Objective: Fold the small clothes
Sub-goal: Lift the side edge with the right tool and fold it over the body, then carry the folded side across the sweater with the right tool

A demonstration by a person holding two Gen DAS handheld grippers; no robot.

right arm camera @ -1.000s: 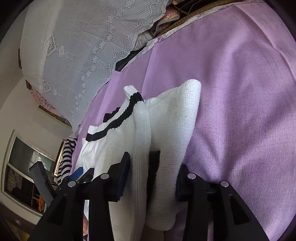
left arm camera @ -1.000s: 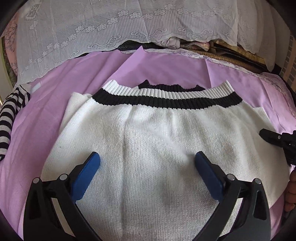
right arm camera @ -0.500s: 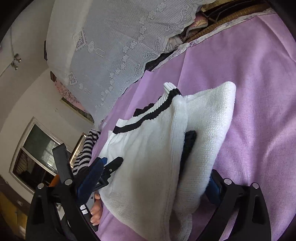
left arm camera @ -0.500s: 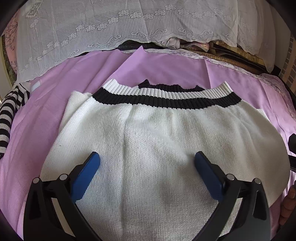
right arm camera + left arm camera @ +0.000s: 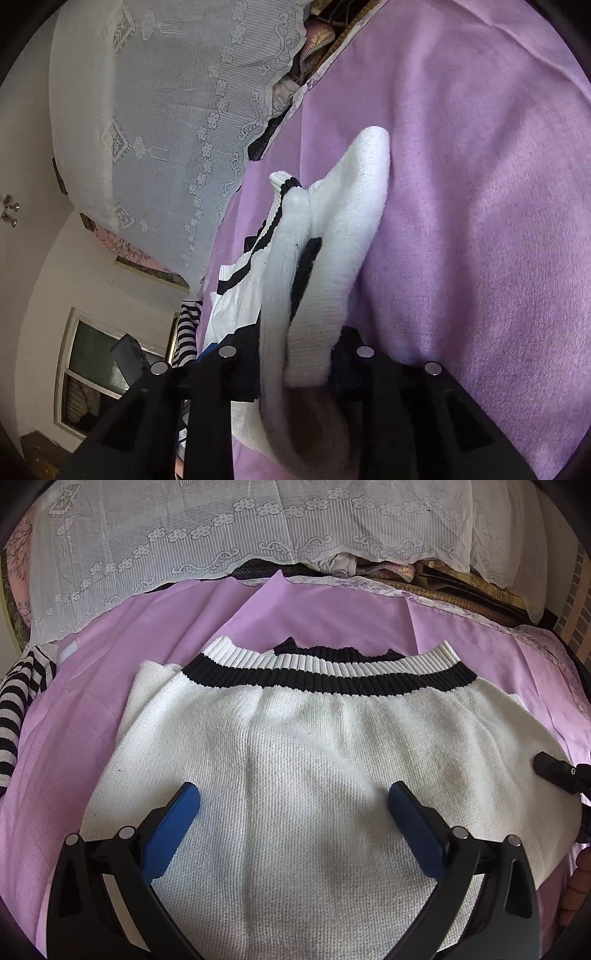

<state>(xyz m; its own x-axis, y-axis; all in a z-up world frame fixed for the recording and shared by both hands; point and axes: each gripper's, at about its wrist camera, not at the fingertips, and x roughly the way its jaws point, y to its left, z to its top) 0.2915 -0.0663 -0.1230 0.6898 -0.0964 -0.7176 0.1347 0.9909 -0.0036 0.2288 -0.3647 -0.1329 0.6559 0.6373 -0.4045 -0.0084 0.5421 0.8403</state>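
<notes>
From the left wrist, the white knit sweater (image 5: 314, 775) is seen spread flat on the purple sheet (image 5: 332, 620), its black-banded hem on the far side. The left gripper (image 5: 291, 805) is held over the near part with fingers spread wide, nothing between them, probably waiting to take the other edge.

From the right wrist, the right gripper (image 5: 295, 365) is closing on the sweater's bunched right edge (image 5: 332, 258), gathered between the jaws, presumably to be folded inward.
</notes>
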